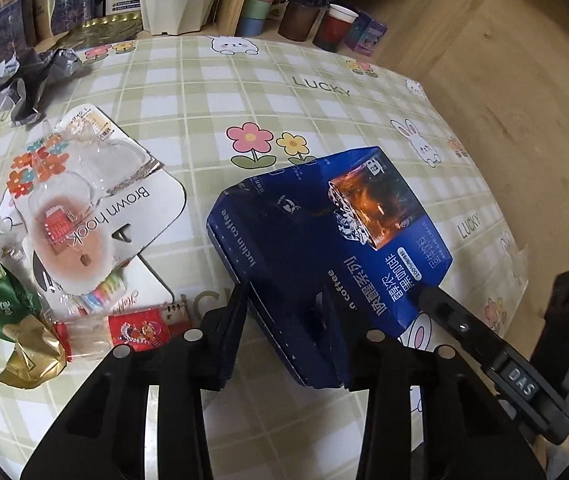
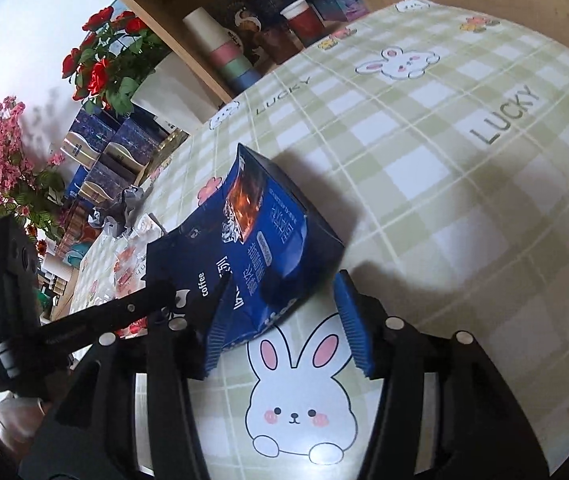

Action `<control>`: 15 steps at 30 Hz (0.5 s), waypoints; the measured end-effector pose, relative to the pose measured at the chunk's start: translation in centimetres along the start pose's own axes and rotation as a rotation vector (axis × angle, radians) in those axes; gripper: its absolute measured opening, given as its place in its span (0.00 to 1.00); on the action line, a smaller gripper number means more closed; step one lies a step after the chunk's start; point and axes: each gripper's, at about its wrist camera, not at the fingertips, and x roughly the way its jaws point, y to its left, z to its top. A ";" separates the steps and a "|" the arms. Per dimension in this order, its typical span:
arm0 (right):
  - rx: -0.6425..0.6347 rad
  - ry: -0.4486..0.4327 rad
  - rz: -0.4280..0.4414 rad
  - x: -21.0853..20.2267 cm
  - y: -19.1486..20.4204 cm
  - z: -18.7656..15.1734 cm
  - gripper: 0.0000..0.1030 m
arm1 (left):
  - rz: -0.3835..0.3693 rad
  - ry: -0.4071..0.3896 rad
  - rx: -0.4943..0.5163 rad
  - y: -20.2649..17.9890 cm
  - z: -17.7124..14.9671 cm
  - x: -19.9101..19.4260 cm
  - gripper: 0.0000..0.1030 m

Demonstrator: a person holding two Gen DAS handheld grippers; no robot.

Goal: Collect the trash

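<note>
Left tool (image 1: 286, 304): two black fingers set apart on either side of the near end of the dark blue cardboard coffee box (image 1: 324, 240), one finger at each side wall; whether they press the box cannot be told from the left wrist view.
Right tool (image 2: 284, 320): spread wide, released, its blue ribbed pads (image 2: 354, 332) standing apart; the left pad lies against the near corner of the box (image 2: 260, 248), the right pad is clear of it, with bare cloth between.
Desk (image 1: 324, 92): covered by a green and white checked cloth printed with rabbits, flowers and the word LUCKY (image 2: 502, 114); it runs back to a wooden shelf.
Blue box: lies tilted on the cloth at the middle of the desk, its printed face with an iced drink picture turned up, its open flap end toward the tools.
White blister card printed "Brown hook" (image 1: 96, 204): flat on the cloth to the left of the box, apart from it, with clear plastic bubbles over it.
Crumpled grey foil wrapper (image 1: 28, 80): at the far left of the desk, near the row of blue cartons.
Green and gold torn packet (image 1: 16, 328): at the near left edge, just beside the card.
Red small wrapper (image 1: 140, 330): near the left tool's left finger, below the card.
Stack of pastel cups (image 2: 224, 56): on the shelf behind the desk, beside a red paper cup (image 2: 302, 20).
</note>
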 end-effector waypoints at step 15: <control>0.012 0.005 0.027 1.3 1.1 -0.2 0.56 | -0.116 -0.065 -0.216 3.7 -3.0 -1.4 0.36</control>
